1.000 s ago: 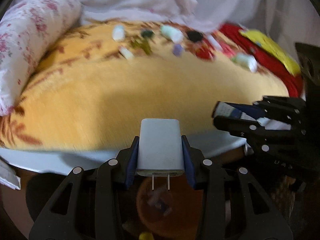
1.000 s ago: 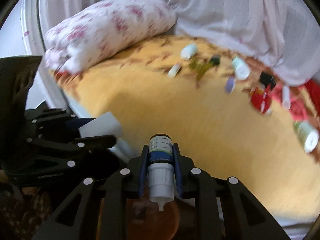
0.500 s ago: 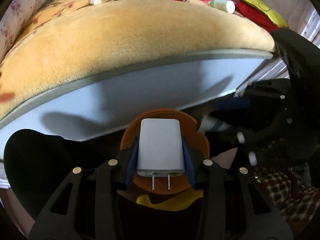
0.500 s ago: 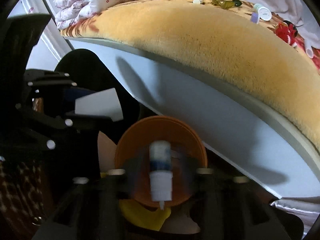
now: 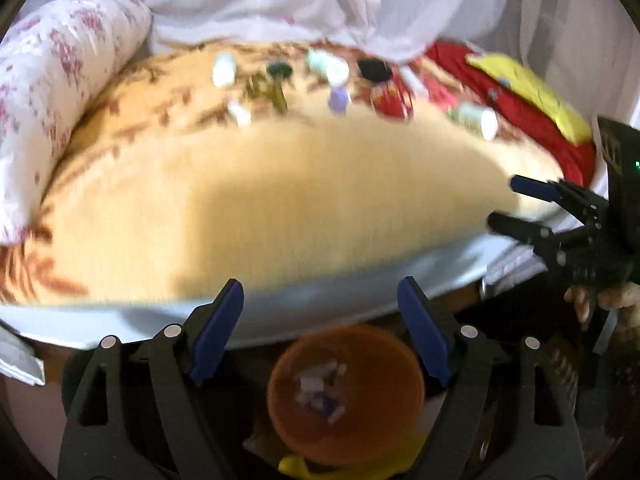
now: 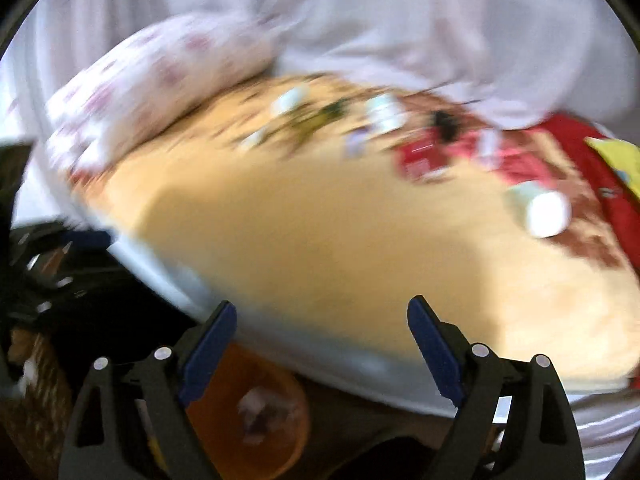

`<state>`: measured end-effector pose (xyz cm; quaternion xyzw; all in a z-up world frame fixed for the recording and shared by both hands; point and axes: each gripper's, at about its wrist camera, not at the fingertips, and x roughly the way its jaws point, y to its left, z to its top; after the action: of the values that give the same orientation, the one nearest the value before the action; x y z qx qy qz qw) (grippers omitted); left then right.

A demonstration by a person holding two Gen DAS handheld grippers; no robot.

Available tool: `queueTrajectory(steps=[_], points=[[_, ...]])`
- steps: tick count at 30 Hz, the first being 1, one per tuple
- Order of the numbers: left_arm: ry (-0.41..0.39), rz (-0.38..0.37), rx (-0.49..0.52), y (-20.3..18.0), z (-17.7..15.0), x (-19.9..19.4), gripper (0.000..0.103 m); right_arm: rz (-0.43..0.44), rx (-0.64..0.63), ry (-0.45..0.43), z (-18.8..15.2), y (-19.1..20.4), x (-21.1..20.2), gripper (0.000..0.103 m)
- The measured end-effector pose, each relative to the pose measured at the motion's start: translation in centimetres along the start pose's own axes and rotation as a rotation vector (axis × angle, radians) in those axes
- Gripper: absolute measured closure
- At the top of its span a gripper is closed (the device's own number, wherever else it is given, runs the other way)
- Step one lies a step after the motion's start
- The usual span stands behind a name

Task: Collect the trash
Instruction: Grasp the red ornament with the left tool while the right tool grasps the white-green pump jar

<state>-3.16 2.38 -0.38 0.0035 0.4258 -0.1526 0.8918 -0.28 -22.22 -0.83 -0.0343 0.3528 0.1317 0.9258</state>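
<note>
My left gripper [image 5: 320, 296] has its jaws opening with nothing between them, above an orange bucket [image 5: 346, 394] on the floor that holds small white scraps. My right gripper [image 6: 322, 318] is also opening and holds nothing; the same orange bucket [image 6: 256, 408] sits low and left of it. From the left wrist view, the right gripper [image 5: 506, 200] shows at the right edge, wide apart. Several small pieces of trash lie far back on the yellow blanket [image 5: 280, 184]: a white bottle [image 5: 474, 118], a red packet [image 5: 390, 98], a black lid [image 5: 372, 68].
A floral pillow [image 5: 56, 92] lies at the bed's left end and white curtain cloth [image 5: 320, 0] hangs behind. A red and yellow cloth [image 5: 528, 96] covers the bed's right end. The pale bed frame edge [image 5: 280, 316] runs just past the bucket.
Both grippers let go: the white charger left the left jaws and the dropper bottle left the right jaws. Both cameras dipped toward the bucket, then rose back to face the bed.
</note>
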Motion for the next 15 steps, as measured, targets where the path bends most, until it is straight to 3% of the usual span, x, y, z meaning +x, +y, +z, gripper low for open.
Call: queueTrajectory(steps=[6, 10, 15], points=[[-0.079, 0.015, -0.024, -0.9, 4.6, 1.7, 0.025, -0.237, 0.124, -0.059, 4.2, -9.1, 1.9, 0.017], [-0.077, 0.002, -0.037, -1.2, 6.0, 3.0, 0.025, -0.28, 0.191, -0.017, 6.0, -13.2, 4.8, 0.017], [-0.071, -0.001, -0.018, -2.0, 6.9, 4.3, 0.025, -0.309, 0.179, 0.038, 7.5, -14.9, 8.2, 0.017]])
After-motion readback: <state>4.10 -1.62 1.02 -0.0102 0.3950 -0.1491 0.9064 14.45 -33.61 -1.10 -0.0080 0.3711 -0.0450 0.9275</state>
